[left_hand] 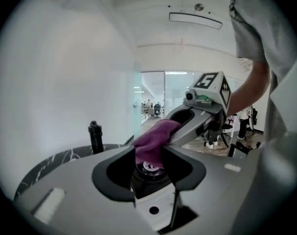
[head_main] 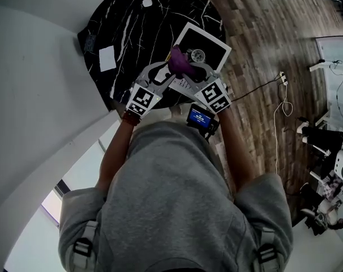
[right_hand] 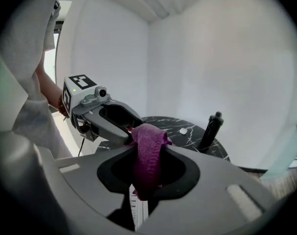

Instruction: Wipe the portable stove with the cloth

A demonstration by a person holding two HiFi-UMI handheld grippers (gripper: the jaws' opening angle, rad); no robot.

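Gripping one bunched cloth (head_main: 180, 64), left gripper (left_hand: 149, 150) and right gripper (right_hand: 147, 148) are both clamping it narrowly above the stove (head_main: 208, 49). Pulling apart is risking a slip from either hold.

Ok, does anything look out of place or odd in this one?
Only the purple cloth: it is bunched in the air above the portable stove, pinched at once by the jaws of the left gripper and the right gripper, not spread flat for wiping. No spill or damage shows on the black marble table.

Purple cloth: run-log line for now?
purple fabric cloth: bunched; left tongs: shut on cloth; right tongs: shut on cloth; square black white-rimmed portable stove: below cloth, on black marble table
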